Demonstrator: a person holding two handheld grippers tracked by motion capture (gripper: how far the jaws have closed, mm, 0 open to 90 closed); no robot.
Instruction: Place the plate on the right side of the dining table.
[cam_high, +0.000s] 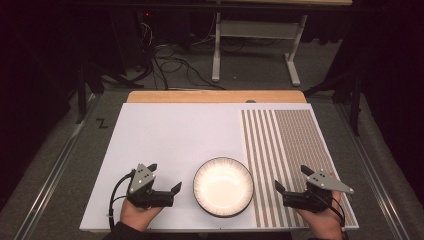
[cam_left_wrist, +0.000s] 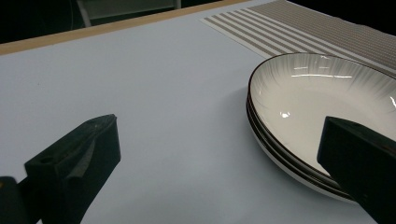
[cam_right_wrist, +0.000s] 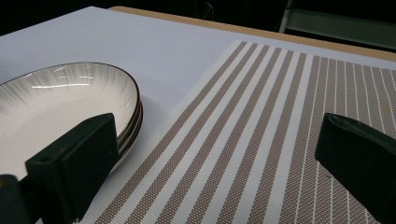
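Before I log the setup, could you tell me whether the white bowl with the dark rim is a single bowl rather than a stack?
No: the white bowls with dark rims sit nested, with several rims layered at the edge.

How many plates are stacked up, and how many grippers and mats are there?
Plates in the stack: 3, going by the three dark rims seen from the side
Grippers: 2, the left gripper and the right gripper, both open and empty
Striped mat: 1
White mat: 1
Total: 7
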